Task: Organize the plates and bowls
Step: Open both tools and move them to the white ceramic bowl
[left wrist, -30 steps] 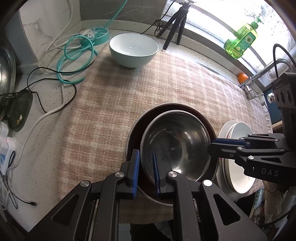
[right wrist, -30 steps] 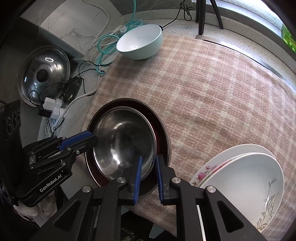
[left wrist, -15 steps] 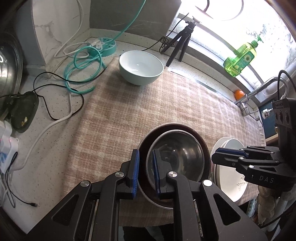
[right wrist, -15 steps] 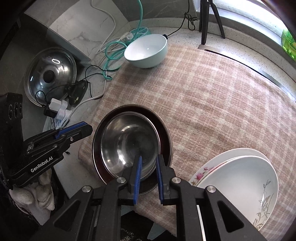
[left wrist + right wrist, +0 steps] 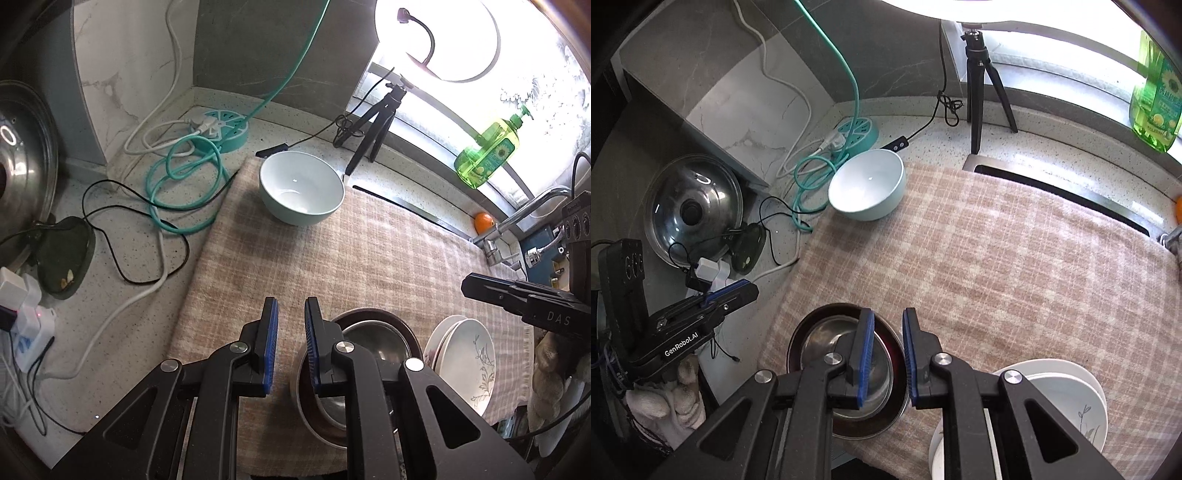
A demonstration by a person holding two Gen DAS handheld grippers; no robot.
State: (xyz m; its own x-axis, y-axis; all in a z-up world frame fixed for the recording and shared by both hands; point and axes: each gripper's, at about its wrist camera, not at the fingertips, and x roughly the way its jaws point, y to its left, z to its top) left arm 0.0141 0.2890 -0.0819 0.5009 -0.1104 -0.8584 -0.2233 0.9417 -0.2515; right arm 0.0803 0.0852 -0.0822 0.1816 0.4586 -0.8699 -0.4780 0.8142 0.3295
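Our left jaws [image 5: 290,347] are drawn nearly together with nothing between them, and our right jaws [image 5: 888,360] likewise. Below them, at six o'clock on the checked cloth [image 5: 1015,266], the steel bowl [image 5: 827,339] sits nested in a dark bowl [image 5: 400,325]. White plates [image 5: 467,354] are stacked at four o'clock. The mint bowl [image 5: 301,188] stands at twelve o'clock on the table [image 5: 122,266].
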